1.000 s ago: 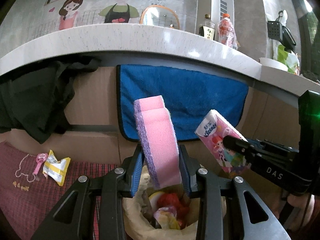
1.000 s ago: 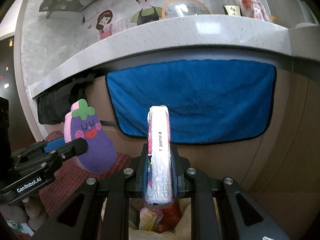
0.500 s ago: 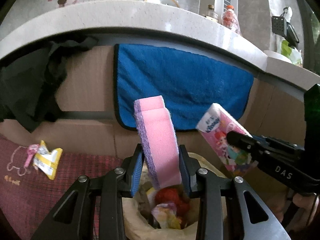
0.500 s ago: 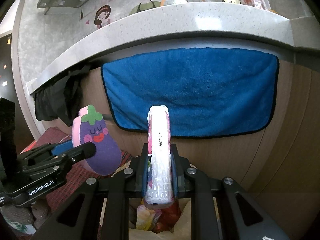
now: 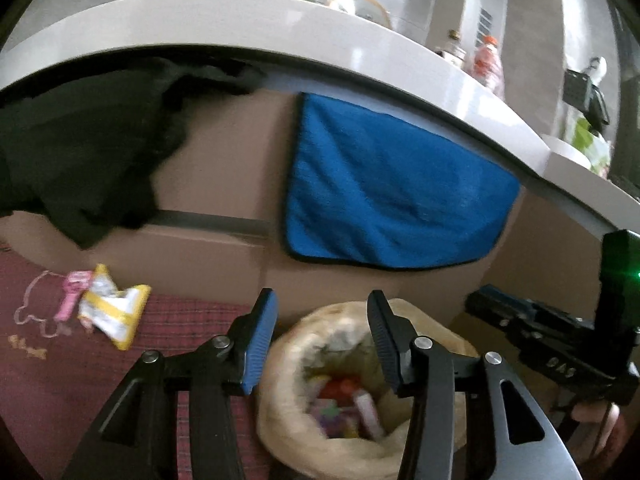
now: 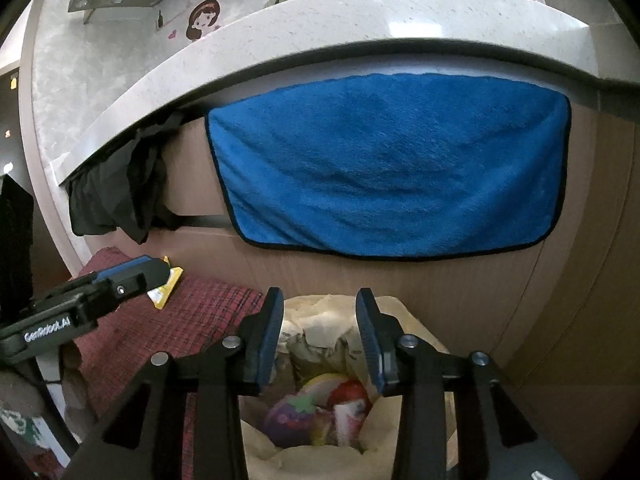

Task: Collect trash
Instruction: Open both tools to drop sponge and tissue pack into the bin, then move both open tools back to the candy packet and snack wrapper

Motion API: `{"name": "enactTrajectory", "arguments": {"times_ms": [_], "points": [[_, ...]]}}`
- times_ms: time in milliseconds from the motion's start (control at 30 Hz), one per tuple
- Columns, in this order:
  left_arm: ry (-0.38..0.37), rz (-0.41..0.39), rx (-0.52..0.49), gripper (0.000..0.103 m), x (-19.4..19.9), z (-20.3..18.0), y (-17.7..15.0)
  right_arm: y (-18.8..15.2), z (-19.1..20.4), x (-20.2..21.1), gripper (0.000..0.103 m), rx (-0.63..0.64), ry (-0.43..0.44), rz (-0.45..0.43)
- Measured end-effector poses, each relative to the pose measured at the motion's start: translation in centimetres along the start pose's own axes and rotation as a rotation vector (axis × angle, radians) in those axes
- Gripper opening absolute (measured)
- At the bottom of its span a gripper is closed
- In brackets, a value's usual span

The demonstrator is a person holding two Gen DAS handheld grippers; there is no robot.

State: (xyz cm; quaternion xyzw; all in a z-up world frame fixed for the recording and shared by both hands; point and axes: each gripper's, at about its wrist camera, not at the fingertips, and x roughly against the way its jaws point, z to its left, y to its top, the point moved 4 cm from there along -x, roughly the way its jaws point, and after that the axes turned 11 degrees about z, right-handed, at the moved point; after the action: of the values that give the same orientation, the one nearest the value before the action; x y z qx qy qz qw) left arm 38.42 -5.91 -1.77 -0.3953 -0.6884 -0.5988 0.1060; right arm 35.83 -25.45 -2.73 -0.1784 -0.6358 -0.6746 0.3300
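Both grippers hang over a beige trash bag on the floor. My left gripper is open, its jaws still widening, with nothing between them. My right gripper is open too, jaws widening, empty. The purple eggplant sponge and the pink tissue pack lie inside the bag among other scraps. In the left wrist view the bag's contents are blurred. A yellow wrapper lies on the red mat left of the bag. The left gripper shows at the left of the right wrist view, the right gripper at the right of the left one.
A blue towel hangs on the wooden cabinet front behind the bag, under a white counter edge. A black cloth hangs further left. A small pink item lies by the wrapper on the checked red mat.
Both grippers opened. The sponge left the left gripper and the tissue pack left the right one; both now lie in the bag. The left gripper swung so the view shifted.
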Motion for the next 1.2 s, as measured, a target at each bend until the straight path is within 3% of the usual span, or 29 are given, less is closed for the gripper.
{"name": "enactTrajectory", "arguments": {"times_ms": [300,600,900,1200], "points": [[0.113,-0.014,0.125,0.048,3.3,9.7,-1.2,1.1,4.7,0.2,0.035,0.063,0.013,-0.016],[0.199,-0.008,0.26,0.048,5.4,20.7,-2.6,2.0,11.5,-3.4,0.035,0.115,0.071,0.029],[0.213,0.141,0.225,0.048,-0.9,26.6,-1.6,2.1,17.6,-7.6,0.036,0.159,0.115,0.086],[0.325,0.27,0.166,0.048,-7.6,29.4,0.1,1.3,18.9,-10.3,0.036,0.184,0.108,0.143]]}}
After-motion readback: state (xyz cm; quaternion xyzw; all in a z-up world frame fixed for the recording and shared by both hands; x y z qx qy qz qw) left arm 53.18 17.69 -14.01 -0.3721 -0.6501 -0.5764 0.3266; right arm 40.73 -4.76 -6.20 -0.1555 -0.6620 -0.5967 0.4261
